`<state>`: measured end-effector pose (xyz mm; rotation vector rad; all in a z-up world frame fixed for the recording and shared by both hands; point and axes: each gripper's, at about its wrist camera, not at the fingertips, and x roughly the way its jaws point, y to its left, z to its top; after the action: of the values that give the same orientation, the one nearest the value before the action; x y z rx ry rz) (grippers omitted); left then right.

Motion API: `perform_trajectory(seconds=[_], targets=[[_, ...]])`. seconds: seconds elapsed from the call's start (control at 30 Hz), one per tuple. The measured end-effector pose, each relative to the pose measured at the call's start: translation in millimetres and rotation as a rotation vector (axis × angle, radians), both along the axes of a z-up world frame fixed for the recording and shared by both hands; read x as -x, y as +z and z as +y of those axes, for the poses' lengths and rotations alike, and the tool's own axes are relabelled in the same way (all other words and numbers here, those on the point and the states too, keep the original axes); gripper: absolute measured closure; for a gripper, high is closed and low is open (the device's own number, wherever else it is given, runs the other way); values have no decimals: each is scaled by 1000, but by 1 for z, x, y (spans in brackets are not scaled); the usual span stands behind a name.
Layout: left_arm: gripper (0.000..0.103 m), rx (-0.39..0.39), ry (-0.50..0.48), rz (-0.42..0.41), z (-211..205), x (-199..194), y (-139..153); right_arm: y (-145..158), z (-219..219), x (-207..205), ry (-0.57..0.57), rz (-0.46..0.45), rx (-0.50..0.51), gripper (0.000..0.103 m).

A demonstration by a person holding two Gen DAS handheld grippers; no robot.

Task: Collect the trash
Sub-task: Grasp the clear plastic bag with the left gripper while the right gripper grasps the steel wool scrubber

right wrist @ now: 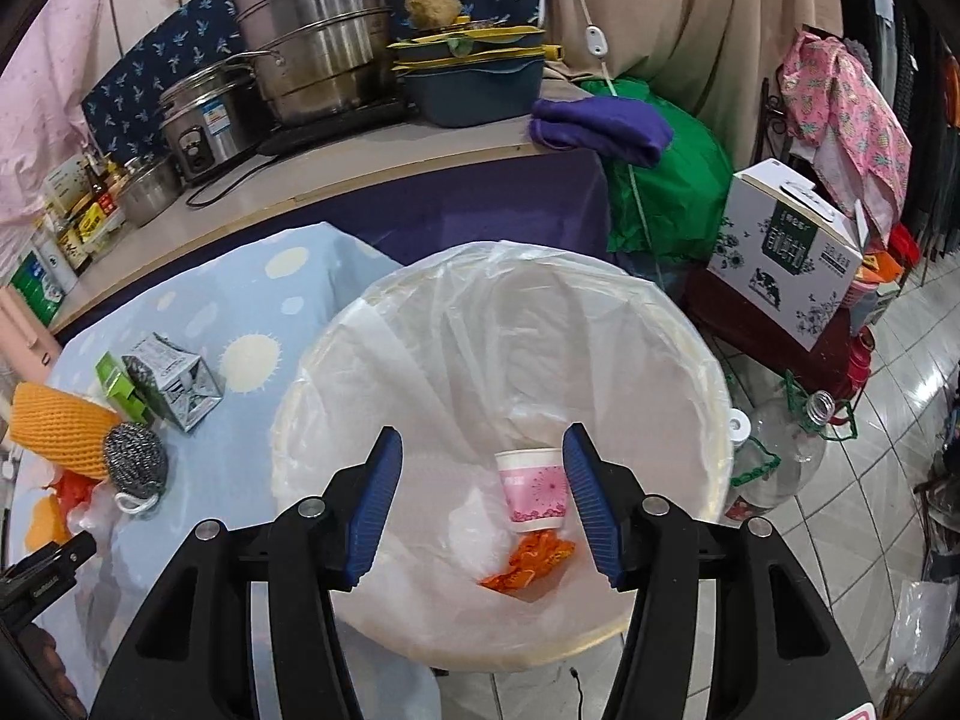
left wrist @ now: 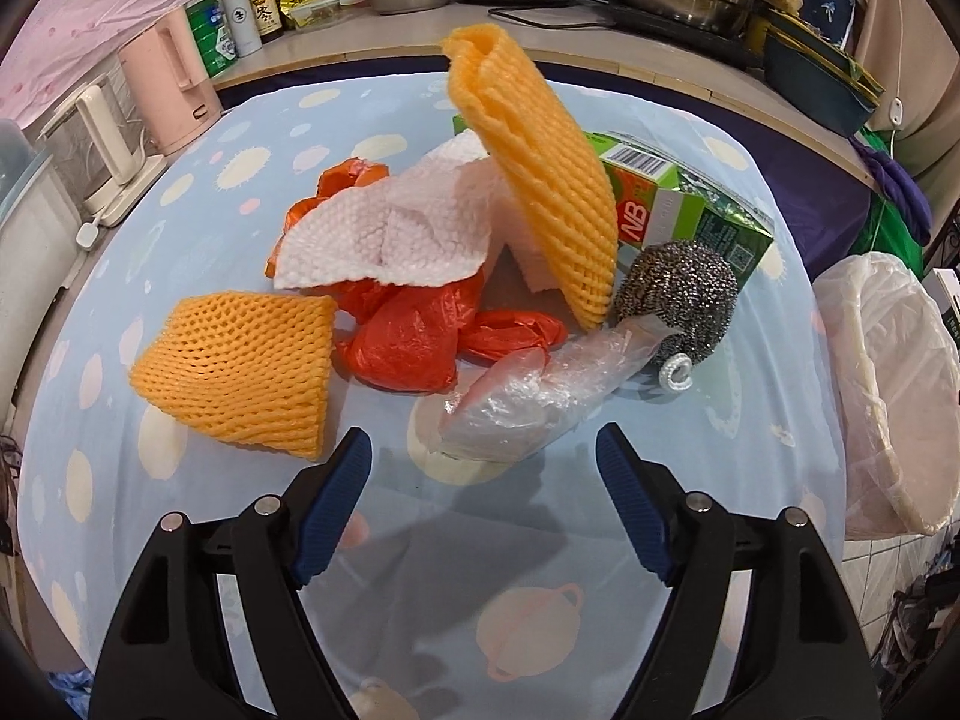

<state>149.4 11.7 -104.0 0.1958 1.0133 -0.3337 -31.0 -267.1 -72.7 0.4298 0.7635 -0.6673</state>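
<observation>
Right wrist — gripper [right wrist: 480, 498] agape above bin [right wrist: 717, 420] rim

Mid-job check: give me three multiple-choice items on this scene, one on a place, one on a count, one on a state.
1. Where is the paper cup?
A. in the lined bin
B. on the table
C. on the counter

2. How many orange foam nets lie on the table?
A. one
B. two
C. four

3. The left gripper is:
A. shut on the clear plastic bag
B. open, empty
C. shut, empty

Answers: 1 A, cup lies inside the liner; 2 B, one flat, one propped; 3 B, jaws apart before the bag.
</observation>
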Motion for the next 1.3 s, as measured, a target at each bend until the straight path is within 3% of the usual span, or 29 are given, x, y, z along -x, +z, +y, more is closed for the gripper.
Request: perform_trajectory(seconds=[0.4, 0.6, 0.8, 1.3], targets=[[31, 95, -13, 31, -1, -16, -5, -4, 78, -69, 245, -33, -66, 47], [63, 137, -41, 78, -1, -22, -9, -5, 102, -96, 295, -41, -80, 47], [79, 165, -52, 73, 7, -19, -3, -10, 117, -117, 330, -39, -104, 47], [81, 166, -33, 61, 20, -7, 0, -32, 152, -166, 408, -3, -115, 47]])
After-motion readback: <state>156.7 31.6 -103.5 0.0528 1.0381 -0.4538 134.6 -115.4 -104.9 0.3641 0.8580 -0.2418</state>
